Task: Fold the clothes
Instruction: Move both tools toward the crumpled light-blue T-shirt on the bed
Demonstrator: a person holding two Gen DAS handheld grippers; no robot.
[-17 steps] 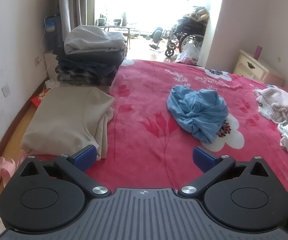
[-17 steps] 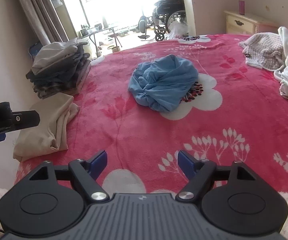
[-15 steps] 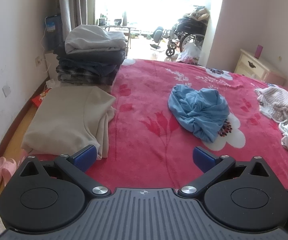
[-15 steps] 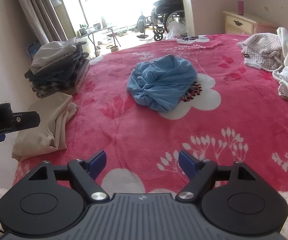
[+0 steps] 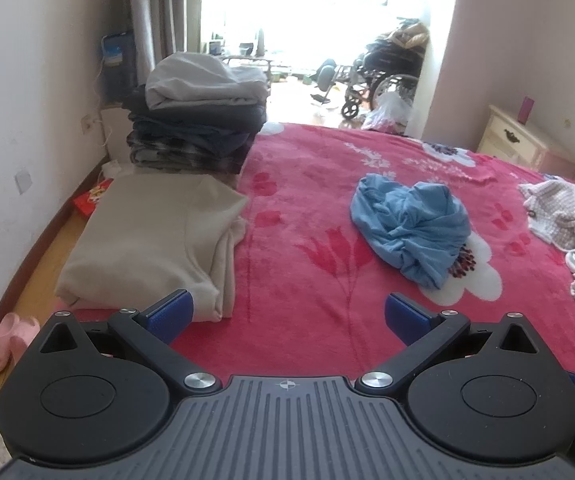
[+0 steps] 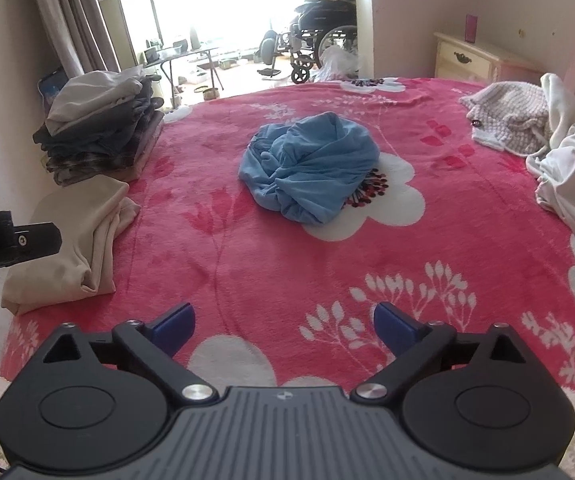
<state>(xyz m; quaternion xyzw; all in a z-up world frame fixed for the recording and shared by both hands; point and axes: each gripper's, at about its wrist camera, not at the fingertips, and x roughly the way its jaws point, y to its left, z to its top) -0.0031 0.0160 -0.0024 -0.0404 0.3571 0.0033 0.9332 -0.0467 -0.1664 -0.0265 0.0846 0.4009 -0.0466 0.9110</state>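
**Blue garment crumpled mid-bed, both grippers empty**

Crimson fleece blanket with white flower print across the whole bed. Crumpled light-blue garment in a heap near the middle, partly over a large white blossom, well apart from both grippers. Folded beige garment flat at the bed's left edge, just beside the left gripper. Behind it, a tall stack of folded clothes, grey on top, dark and plaid layers beneath. At the far right, a knitted pale sweater touching a rumpled white garment, both unfolded.

Left gripper above the near bed edge, angled down, jaws wide, nothing between the blue pads. Right gripper likewise over the blanket, jaws spread wide and empty.

Beyond the bed: cream nightstand at right, wheelchair in the bright doorway, pink slippers on the floor at left.
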